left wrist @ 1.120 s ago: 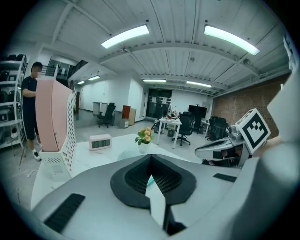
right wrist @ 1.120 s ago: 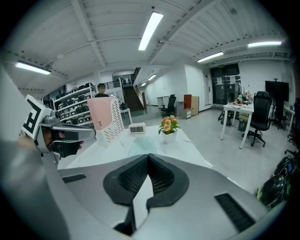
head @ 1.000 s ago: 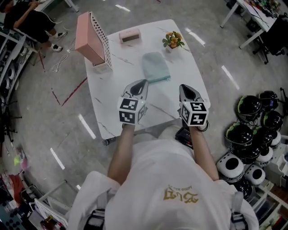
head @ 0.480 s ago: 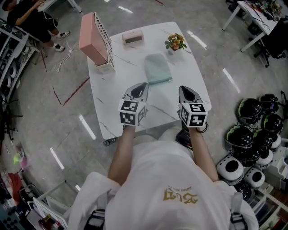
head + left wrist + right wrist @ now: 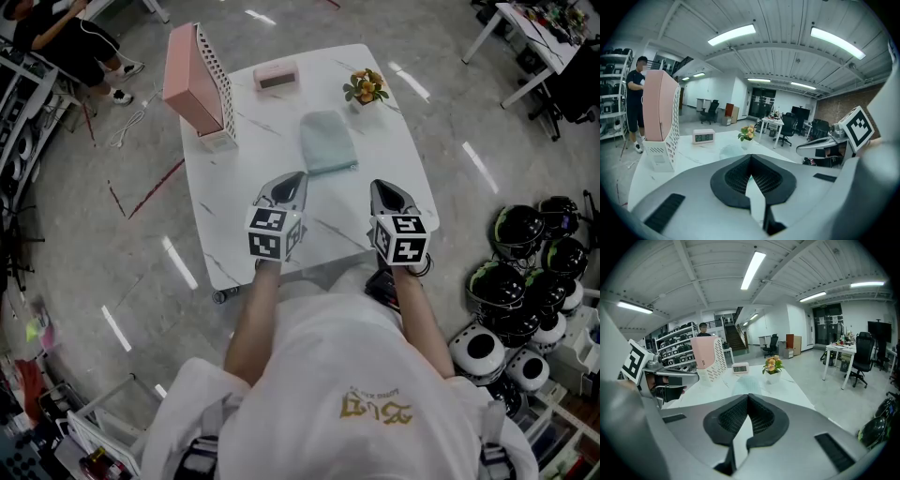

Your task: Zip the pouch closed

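While the pouch (image 5: pixel 328 141) lies on the tabletop (image 5: pixel 234 216), zip unreadable, the left gripper (image 5: pixel 296 178) and right gripper (image 5: pixel 379 186) hover short of it, jaws together, empty. That paired stance fits approaching or backing off.

- On the pouch (image 5: pixel 328 142), the zip is too small to tell open from shut.
- The tabletop (image 5: pixel 242 187) has its near edge partly hidden behind the left hand-held gripper (image 5: pixel 297 176) and the right hand-held gripper (image 5: pixel 378 186).

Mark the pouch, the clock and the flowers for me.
pouch (image 5: pixel 328 142): head view, middle of its cloth
clock (image 5: pixel 276 76): head view, its casing
flowers (image 5: pixel 364 84): head view, the blossoms
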`<state>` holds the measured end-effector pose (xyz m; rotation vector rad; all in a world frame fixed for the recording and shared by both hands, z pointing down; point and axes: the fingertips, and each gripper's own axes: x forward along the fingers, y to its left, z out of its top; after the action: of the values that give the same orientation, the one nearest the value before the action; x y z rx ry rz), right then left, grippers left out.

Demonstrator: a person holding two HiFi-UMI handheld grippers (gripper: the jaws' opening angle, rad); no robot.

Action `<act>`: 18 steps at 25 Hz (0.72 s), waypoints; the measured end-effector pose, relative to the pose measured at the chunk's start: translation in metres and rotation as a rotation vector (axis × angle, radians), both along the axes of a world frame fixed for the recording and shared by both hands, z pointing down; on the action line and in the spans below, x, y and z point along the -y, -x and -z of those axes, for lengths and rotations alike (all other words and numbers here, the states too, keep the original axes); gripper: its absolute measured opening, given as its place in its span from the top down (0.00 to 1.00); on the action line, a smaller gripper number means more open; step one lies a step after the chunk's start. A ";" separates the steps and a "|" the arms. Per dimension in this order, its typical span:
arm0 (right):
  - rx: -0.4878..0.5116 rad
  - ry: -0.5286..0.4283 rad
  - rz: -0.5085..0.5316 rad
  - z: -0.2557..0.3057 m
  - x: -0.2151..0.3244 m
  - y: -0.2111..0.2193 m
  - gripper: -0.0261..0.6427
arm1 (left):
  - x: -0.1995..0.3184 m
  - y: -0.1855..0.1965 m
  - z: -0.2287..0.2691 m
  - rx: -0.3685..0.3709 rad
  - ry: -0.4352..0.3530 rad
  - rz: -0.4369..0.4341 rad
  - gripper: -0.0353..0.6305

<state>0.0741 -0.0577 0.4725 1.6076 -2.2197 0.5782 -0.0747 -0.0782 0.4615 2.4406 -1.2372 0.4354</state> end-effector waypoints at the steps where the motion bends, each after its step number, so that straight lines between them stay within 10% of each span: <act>1: -0.003 0.001 0.002 0.000 0.000 0.000 0.94 | 0.000 0.000 0.000 -0.001 0.001 0.001 0.92; 18: -0.029 -0.002 0.014 0.000 0.005 -0.001 0.94 | 0.006 -0.002 -0.004 0.000 0.013 -0.003 0.92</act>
<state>0.0751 -0.0630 0.4729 1.5894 -2.2097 0.5460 -0.0728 -0.0840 0.4653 2.4322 -1.2267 0.4428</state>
